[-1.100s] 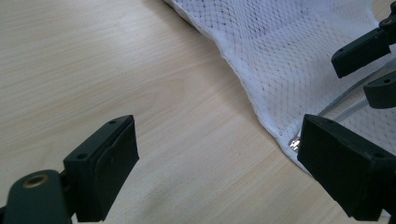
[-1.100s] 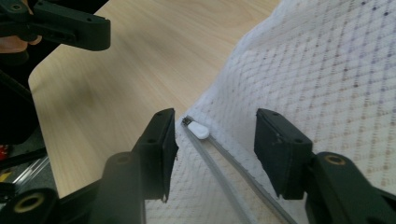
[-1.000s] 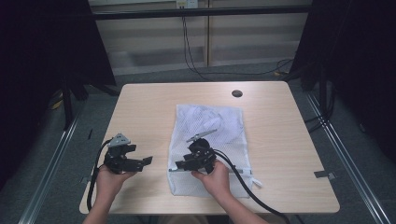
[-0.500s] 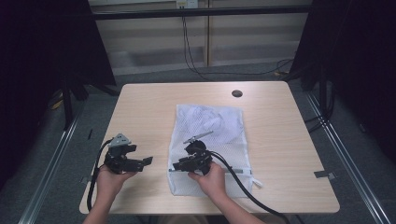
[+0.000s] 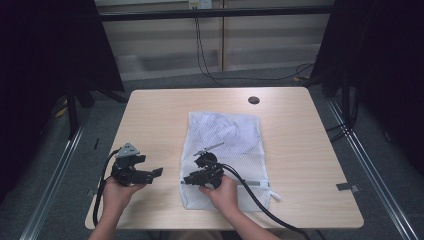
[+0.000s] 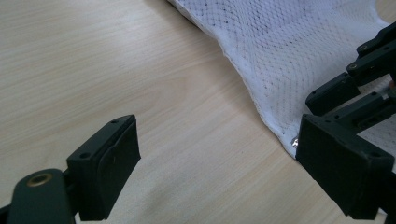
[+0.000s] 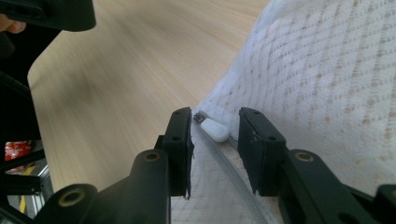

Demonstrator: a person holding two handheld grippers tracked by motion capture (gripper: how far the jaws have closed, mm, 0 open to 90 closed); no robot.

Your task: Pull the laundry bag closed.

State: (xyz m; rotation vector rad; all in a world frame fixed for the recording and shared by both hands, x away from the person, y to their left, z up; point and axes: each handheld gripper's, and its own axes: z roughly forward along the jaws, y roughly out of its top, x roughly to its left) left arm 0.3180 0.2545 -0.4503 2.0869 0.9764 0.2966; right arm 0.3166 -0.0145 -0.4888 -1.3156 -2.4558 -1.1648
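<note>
On the pale wood worktop (image 5: 155,115) a white mesh laundry bag (image 5: 225,150) lies flat, running from the middle toward the near edge. Everything else is placed against this bag. Its zipper (image 7: 233,182) runs along the near end, and the white zipper pull (image 7: 214,129) sits at the bag's left near corner, by the edge of the mesh.

Over that corner the right hand-held gripper (image 5: 192,178) is held low by the person's right hand (image 5: 222,192), its cable (image 5: 260,205) trailing across the bag's near end. In the right gripper view its jaws stand partly open, one on each side of the zipper line, with the pull lying just ahead of the gap between them; they grip nothing.

Left of the bag, clear of the mesh, the left hand-held gripper (image 5: 156,173) is held by the left hand (image 5: 117,192) above bare worktop. Its jaws are spread wide and empty, pointing toward the bag's left edge.
</note>
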